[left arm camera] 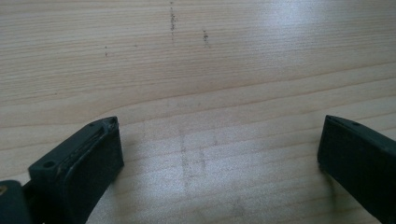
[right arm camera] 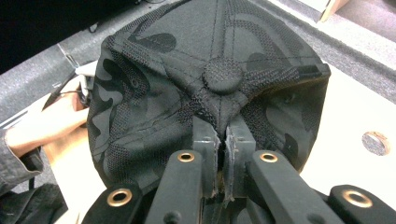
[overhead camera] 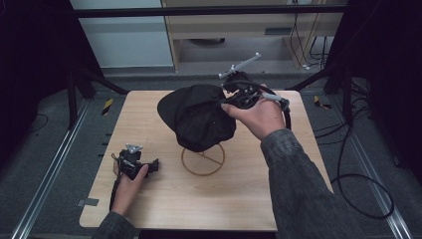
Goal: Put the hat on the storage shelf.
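Two tools are in my hands at the worktop [overhead camera: 249, 199]. My right tool [right arm camera: 223, 130] has its jaws pressed together, pinching a fold of the cap [right arm camera: 205, 84] just below the crown button [right arm camera: 222, 75]. In the high view that right tool [overhead camera: 234, 97] sits at the cap's [overhead camera: 196, 117] far right side, tilted, with the grey plate [overhead camera: 240, 65] on top pointing up and away from me. The cap is black with a faint camouflage pattern, and it sits above a wire stand [overhead camera: 203, 160], whose round base ring rests on the worktop near the middle. The cap covers the upper part of the stand, so I cannot tell how it bears on it. Its brim [overhead camera: 166, 104] points to the far left.

My left tool [overhead camera: 152, 166] lies low on the worktop at the near left, well apart from the cap. In the left gripper view its jaws stand wide apart over bare wood [left arm camera: 196, 70], with nothing between them. The left tool [left arm camera: 219, 144] has hold of nothing. The left hand [right arm camera: 42, 123] also shows in the right gripper view, beyond the cap.
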